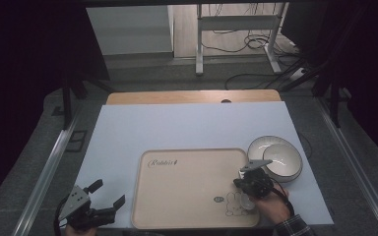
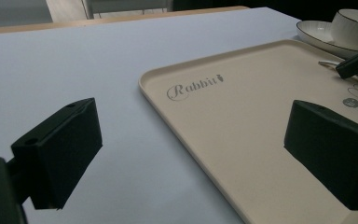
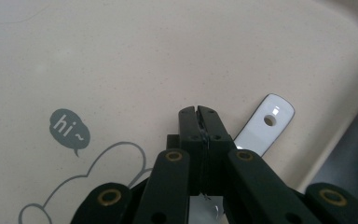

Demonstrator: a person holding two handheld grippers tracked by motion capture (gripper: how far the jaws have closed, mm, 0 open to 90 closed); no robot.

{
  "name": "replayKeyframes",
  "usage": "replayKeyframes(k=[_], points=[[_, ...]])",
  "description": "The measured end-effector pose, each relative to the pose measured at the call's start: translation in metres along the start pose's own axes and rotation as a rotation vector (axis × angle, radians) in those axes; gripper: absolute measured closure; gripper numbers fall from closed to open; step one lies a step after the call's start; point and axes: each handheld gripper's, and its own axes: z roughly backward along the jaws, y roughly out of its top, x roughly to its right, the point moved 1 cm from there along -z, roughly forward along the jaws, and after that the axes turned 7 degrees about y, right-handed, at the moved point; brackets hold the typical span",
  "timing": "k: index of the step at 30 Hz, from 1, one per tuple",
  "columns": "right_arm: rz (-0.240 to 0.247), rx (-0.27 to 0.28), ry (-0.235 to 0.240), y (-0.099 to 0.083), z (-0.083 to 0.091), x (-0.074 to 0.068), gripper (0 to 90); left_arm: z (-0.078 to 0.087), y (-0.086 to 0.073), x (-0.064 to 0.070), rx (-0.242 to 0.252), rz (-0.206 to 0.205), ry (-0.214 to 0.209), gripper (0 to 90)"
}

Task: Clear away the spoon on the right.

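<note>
right gripper fingers pinched onto white spoon | handle juts past fingertips | over tray

In the right gripper view the right claw covers most of the white spoon, so only its handle end is seen, while in the left gripper view the bowl is cut by the picture edge.

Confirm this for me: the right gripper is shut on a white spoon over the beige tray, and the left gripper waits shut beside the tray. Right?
Not quite: the left gripper is open, its jaws wide apart in the left gripper view. The rest holds: the right gripper is shut on the white spoon over the beige tray.
</note>
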Motion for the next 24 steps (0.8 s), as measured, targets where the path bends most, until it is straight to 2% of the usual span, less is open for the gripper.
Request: replayKeyframes(k=[5, 9, 16, 24], points=[[-0.006, 0.022, 0.009, 0.001, 0.002, -0.001, 87.8, 0.000, 0.000, 0.000, 0.001, 0.001, 0.001, 4.0], [-0.010, 0.043, 0.025, 0.002, 0.003, -0.002, 78.5, 0.000, 0.000, 0.000, 0.001, 0.001, 0.000, 4.0], [-0.014, 0.069, 0.007, 0.003, 0.006, -0.003, 59.4, 0.000, 0.000, 0.000, 0.001, 0.001, 0.001, 4.0], [-0.005, 0.095, -0.008, 0.007, 0.011, -0.004, 47.3, 0.001, 0.000, 0.000, 0.003, 0.002, 0.001, 4.0]])
